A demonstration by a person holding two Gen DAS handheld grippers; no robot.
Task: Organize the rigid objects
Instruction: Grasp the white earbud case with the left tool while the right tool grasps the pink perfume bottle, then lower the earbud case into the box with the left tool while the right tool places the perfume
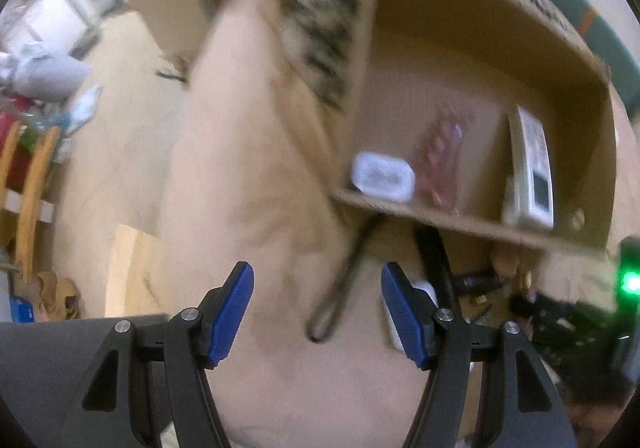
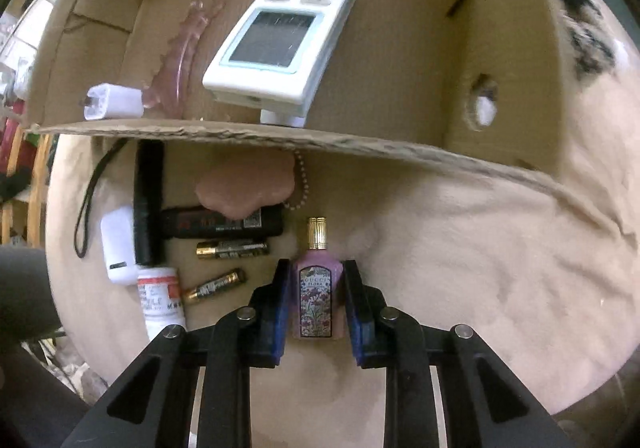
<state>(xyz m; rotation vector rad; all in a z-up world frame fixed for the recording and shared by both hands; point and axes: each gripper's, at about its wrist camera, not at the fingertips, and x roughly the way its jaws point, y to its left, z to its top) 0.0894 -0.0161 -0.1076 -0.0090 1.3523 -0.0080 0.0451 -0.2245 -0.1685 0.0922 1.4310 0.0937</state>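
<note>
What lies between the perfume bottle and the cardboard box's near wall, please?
In the right wrist view, only bare beige cloth lies between the perfume bottle, held by the right gripper, and the box wall.

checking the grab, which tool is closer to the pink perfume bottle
Right. The right tool has the perfume bottle between its fingers. The left tool is open over the cloth, with no bottle in its view.

My left view is smeared with blur, so the black print on the cardboard box (image 1: 320, 28) cannot be read. In my right view the box's front wall hides the top of the pink pad (image 2: 248, 184), and my tongs cover the medicine bottle's (image 2: 160, 298) lower end.
</note>
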